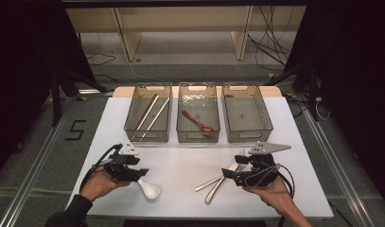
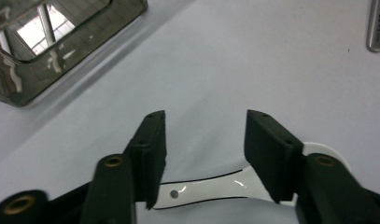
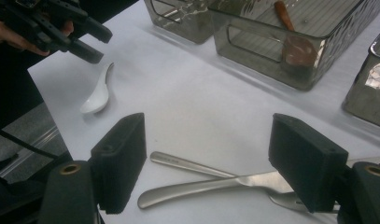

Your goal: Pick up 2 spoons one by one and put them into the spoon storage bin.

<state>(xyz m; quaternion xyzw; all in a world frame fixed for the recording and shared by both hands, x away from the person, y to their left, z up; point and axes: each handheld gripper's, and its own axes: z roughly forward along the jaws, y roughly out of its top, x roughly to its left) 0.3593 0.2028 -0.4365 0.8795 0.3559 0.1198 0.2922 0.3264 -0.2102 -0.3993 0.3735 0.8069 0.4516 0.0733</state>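
Note:
A white ceramic spoon [image 1: 150, 190] lies at the table's front left. My left gripper [image 1: 142, 172] is low over its handle; in the left gripper view the handle [image 2: 211, 186] runs across under the gap of my left gripper [image 2: 205, 135], whose jaws stand apart without pressing on it. Two metal utensils [image 1: 217, 182], one of them a fork, lie crossed at the front right. My right gripper [image 1: 228, 174] hovers at their head ends, and in the right gripper view the utensils [image 3: 201, 184] lie below my right gripper [image 3: 208, 140], open with nothing held.
Three clear baskets stand in a row at the back. The left basket [image 1: 147, 137] holds chopsticks [image 1: 151, 113], the middle basket [image 1: 198, 137] a brown spoon [image 1: 198, 121], and the right basket [image 1: 249, 137] has nothing in it. The white table [image 1: 180, 161] ends just behind my hands.

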